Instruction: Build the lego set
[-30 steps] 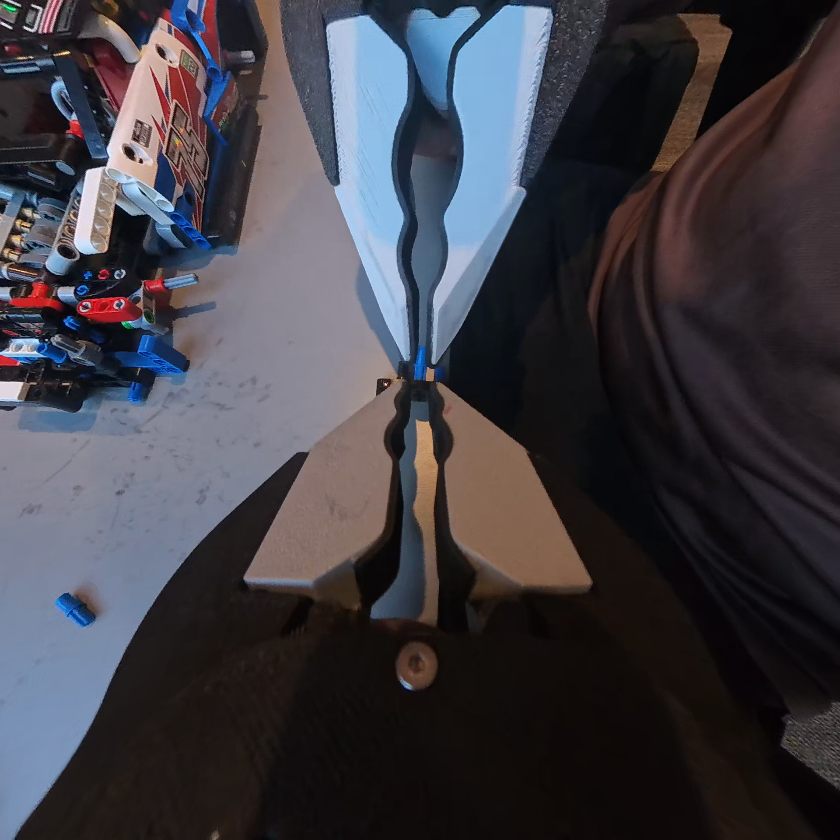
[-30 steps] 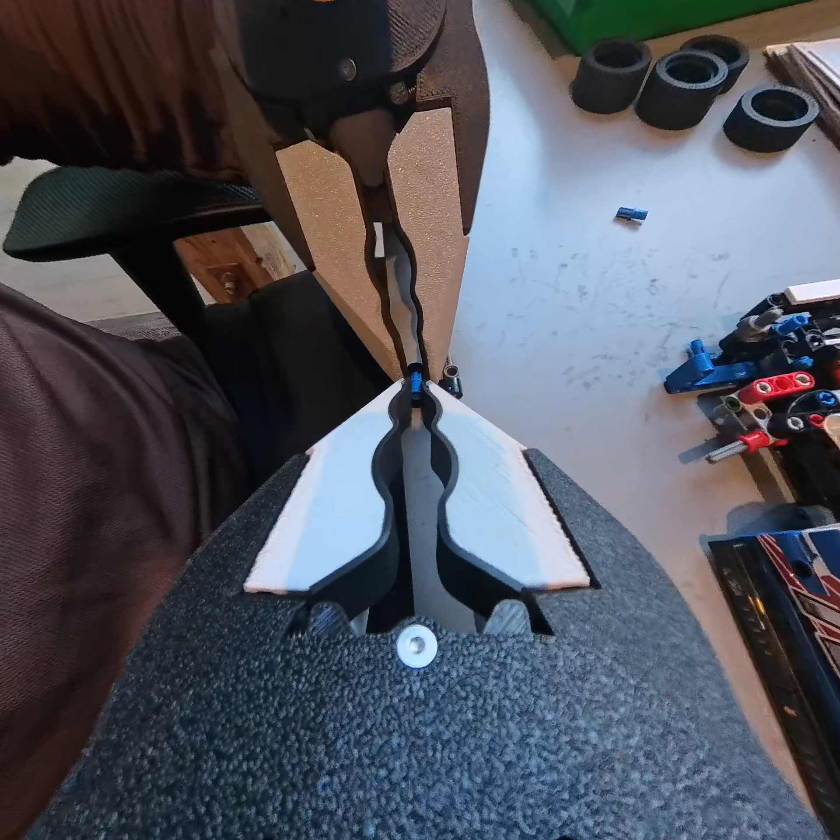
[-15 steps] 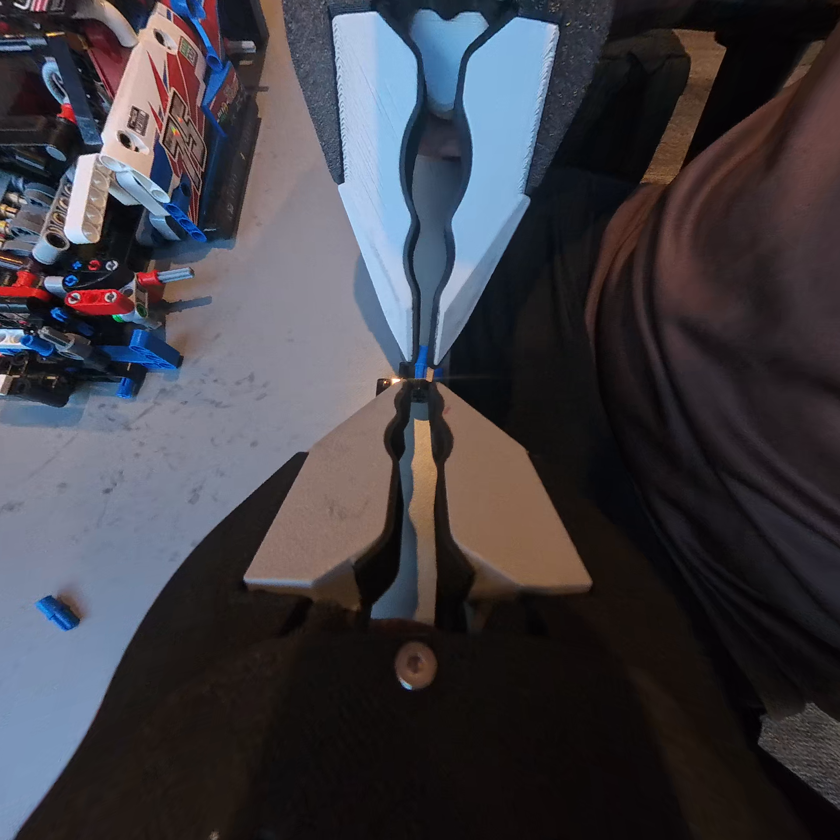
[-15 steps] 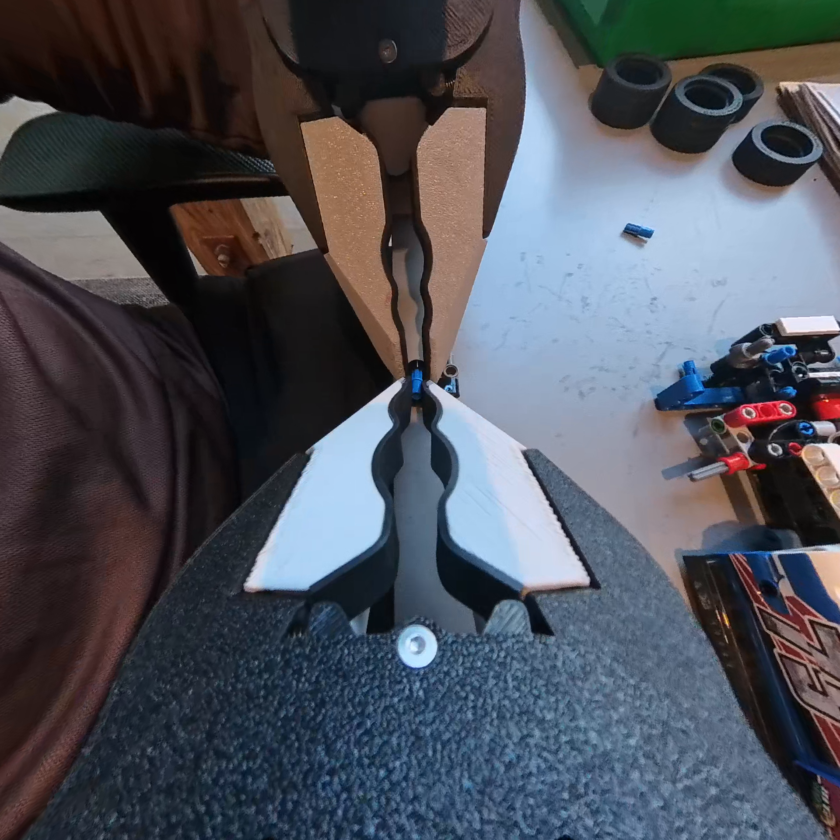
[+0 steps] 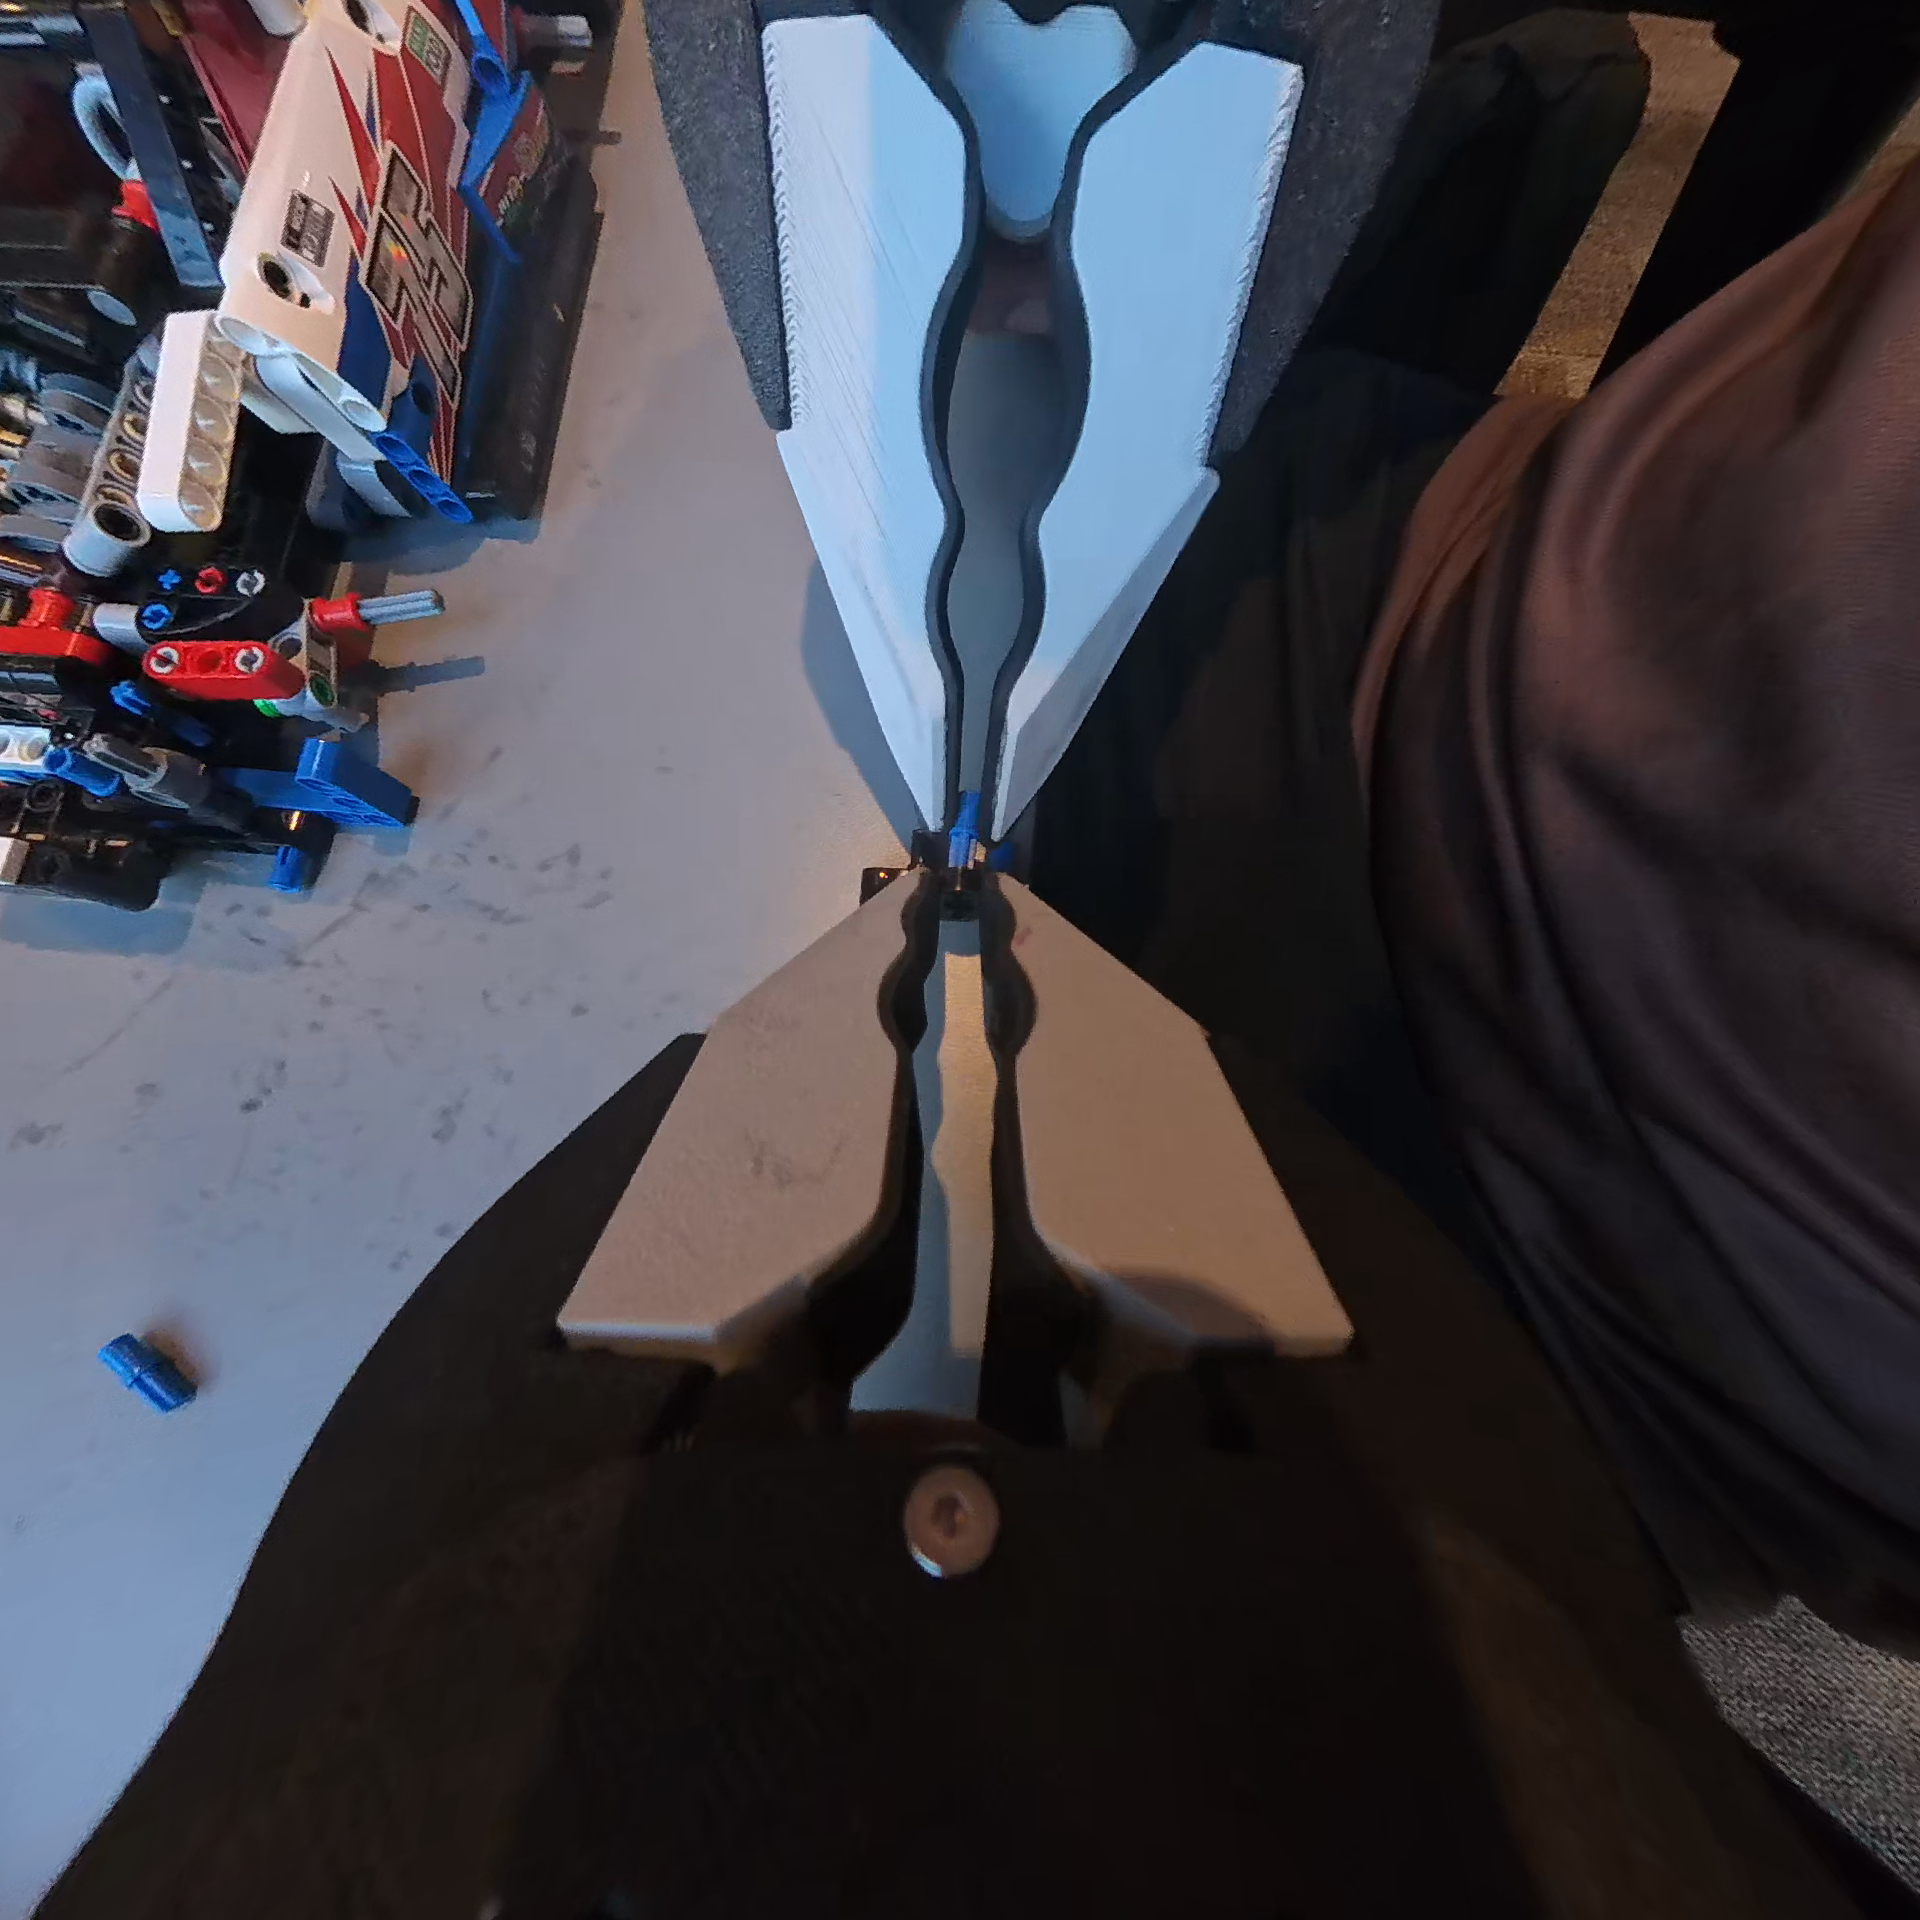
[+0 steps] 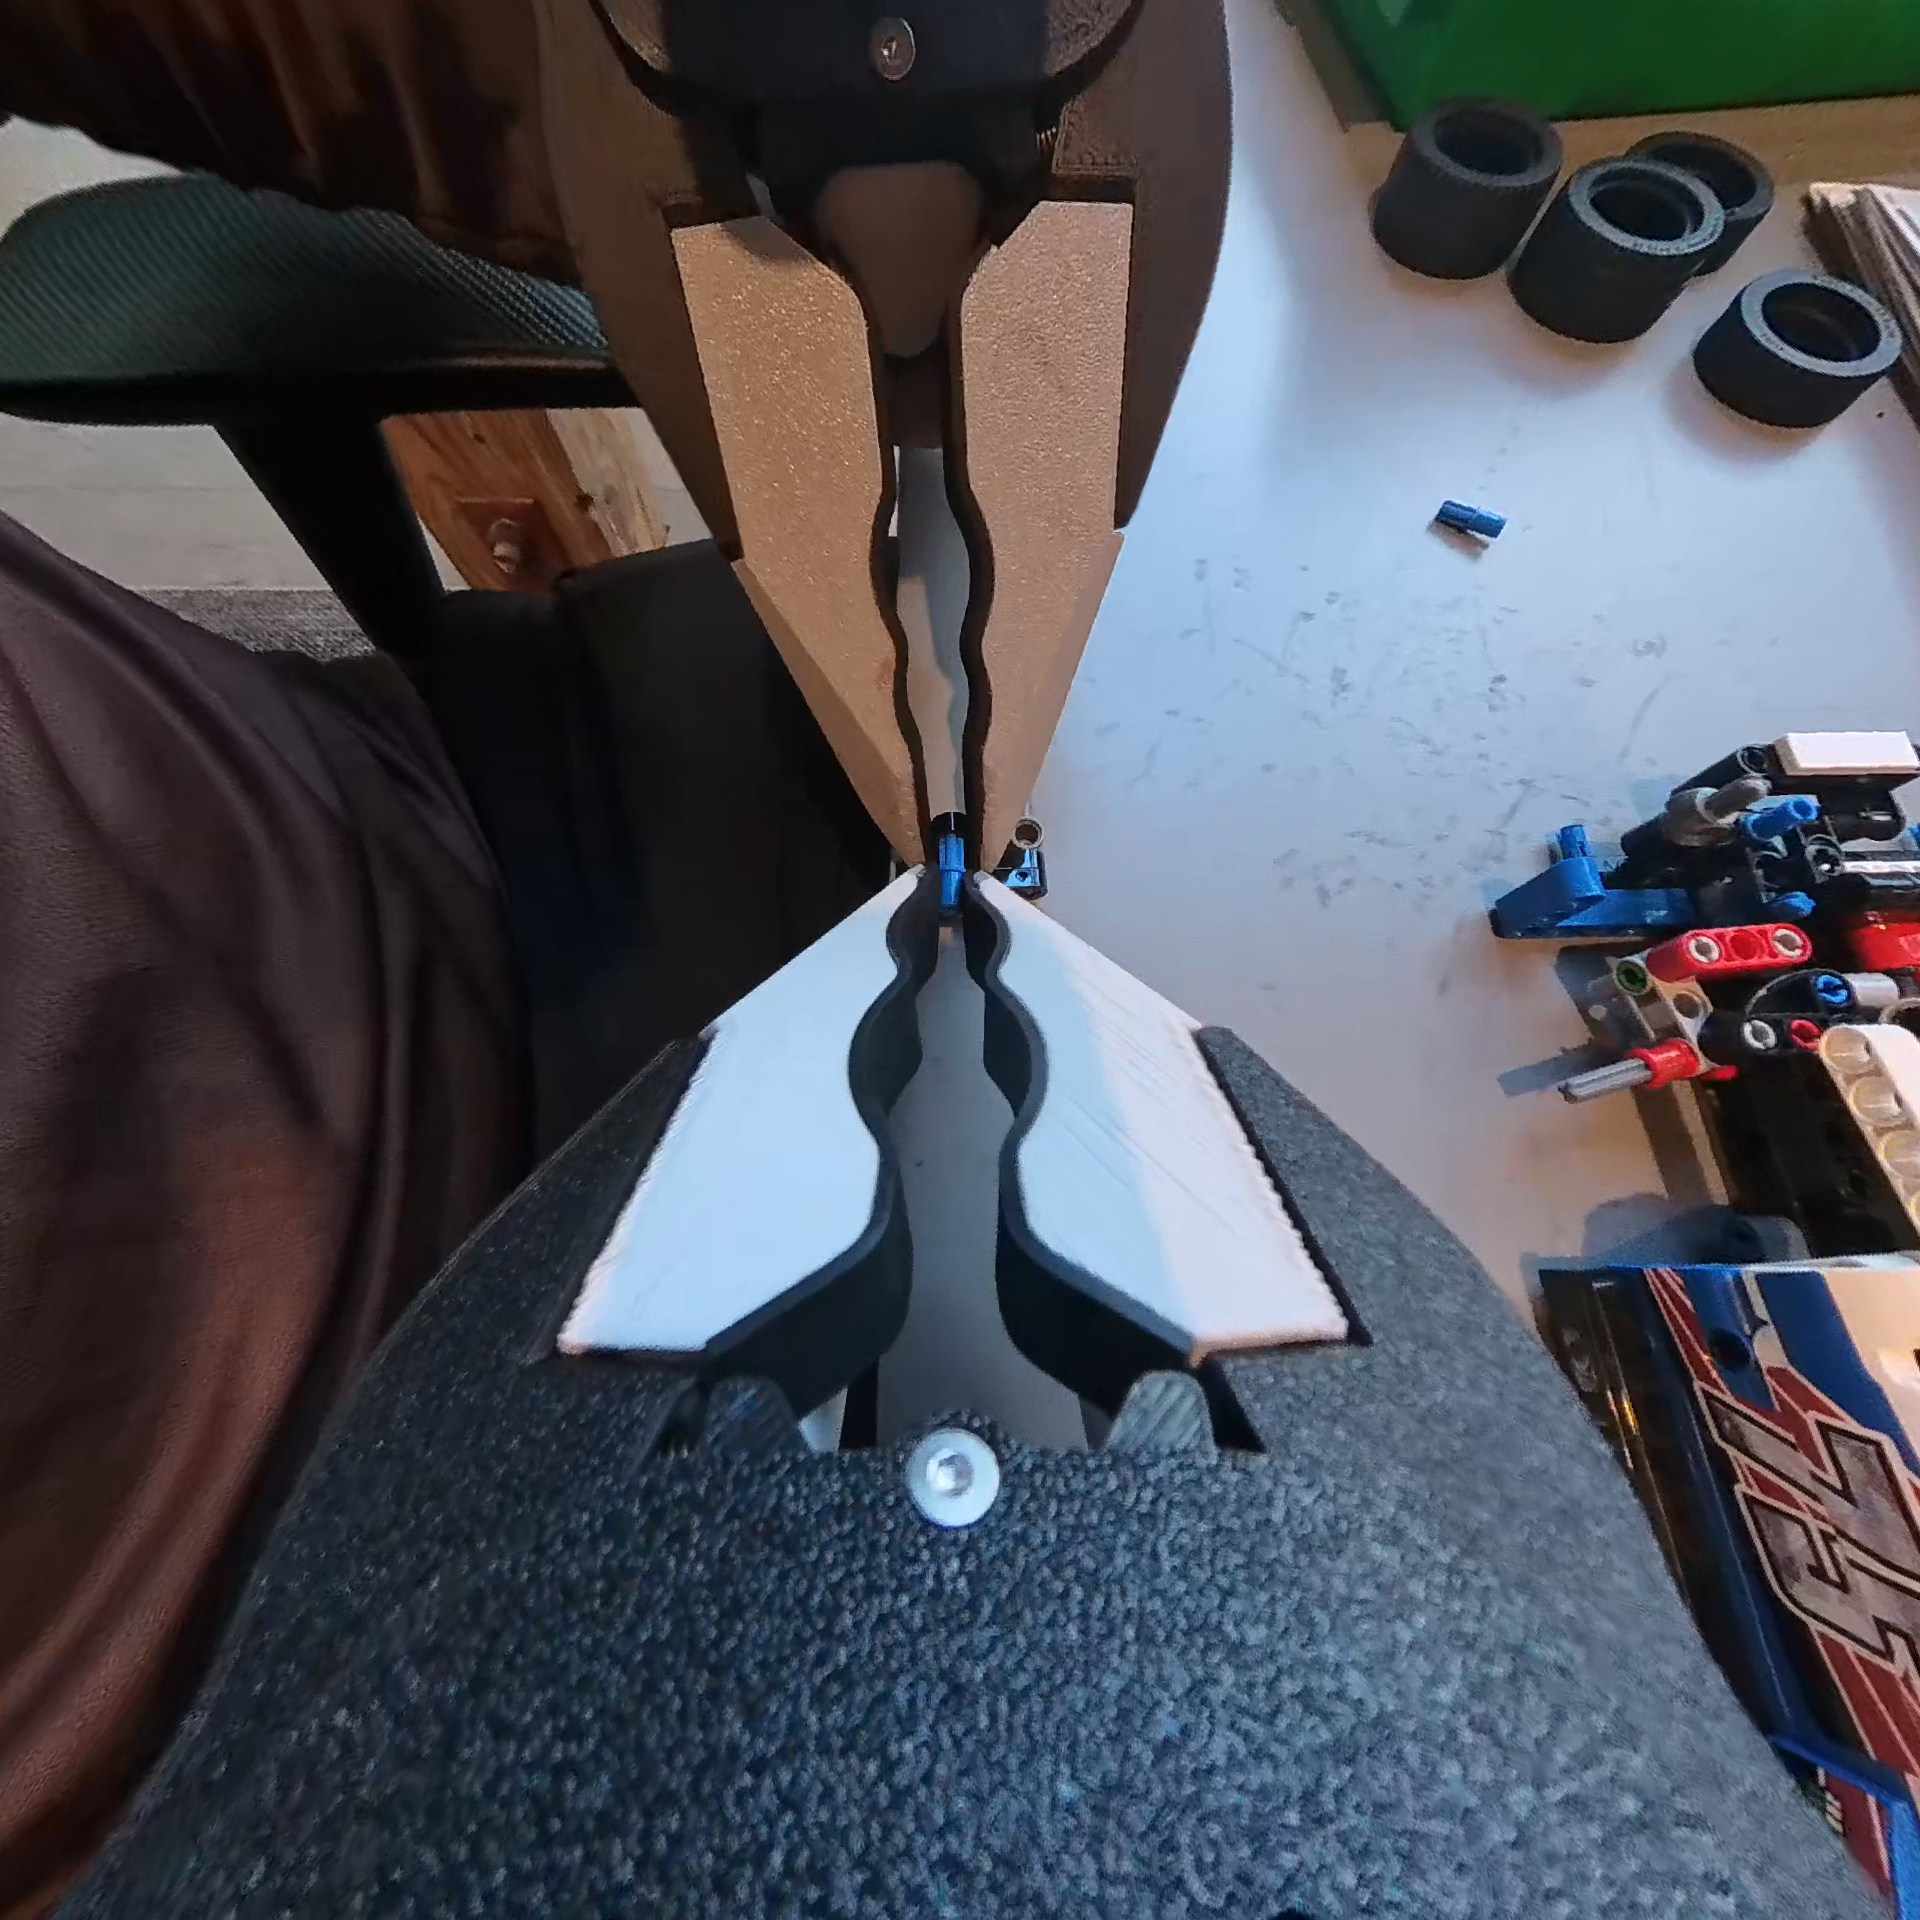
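Left gripper (image 5: 958, 902), grey smooth wedge fingers, tips pinching small black connector piece (image 5: 957, 900), apparently. Meeting it tip to tip over table (image 5: 623, 935) edge: right gripper (image 6: 948, 896), white ridged fingers, nipping blue pin (image 6: 948, 860). Farther left: part-built lego car (image 5: 260, 416). Loose blue pin (image 5: 148, 1374) near left.

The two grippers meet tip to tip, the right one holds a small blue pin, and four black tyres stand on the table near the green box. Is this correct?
Not quite: three black tyres stand near the green box, not four, as the right wrist view shows. The rest holds: the right gripper pinches the small blue pin tip to tip with the left gripper.
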`<action>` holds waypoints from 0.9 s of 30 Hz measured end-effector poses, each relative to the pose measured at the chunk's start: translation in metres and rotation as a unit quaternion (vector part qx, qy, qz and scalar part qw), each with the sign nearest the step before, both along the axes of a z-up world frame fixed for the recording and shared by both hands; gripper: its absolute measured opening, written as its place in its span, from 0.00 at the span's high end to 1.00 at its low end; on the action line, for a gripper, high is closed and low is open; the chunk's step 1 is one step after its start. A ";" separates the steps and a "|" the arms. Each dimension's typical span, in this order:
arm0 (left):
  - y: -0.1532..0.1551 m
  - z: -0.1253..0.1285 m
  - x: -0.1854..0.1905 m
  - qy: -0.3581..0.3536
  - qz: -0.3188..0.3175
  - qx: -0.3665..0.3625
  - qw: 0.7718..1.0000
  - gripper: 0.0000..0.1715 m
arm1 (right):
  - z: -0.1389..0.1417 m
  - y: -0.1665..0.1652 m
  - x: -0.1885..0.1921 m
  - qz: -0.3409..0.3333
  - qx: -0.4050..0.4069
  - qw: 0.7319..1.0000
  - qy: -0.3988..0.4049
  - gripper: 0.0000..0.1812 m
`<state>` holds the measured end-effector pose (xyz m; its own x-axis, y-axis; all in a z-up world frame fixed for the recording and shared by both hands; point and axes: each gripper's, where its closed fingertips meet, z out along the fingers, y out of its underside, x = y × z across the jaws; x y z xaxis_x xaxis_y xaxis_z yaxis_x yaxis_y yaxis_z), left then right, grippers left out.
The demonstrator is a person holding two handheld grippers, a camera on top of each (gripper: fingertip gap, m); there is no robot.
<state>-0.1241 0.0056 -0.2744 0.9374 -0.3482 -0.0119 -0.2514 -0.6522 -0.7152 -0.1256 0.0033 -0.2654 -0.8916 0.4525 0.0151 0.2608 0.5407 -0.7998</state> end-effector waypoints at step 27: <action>-0.001 -0.001 0.000 0.035 -0.018 -0.042 0.998 0.97 | 0.002 -0.002 -0.001 0.021 0.024 0.999 0.000 0.98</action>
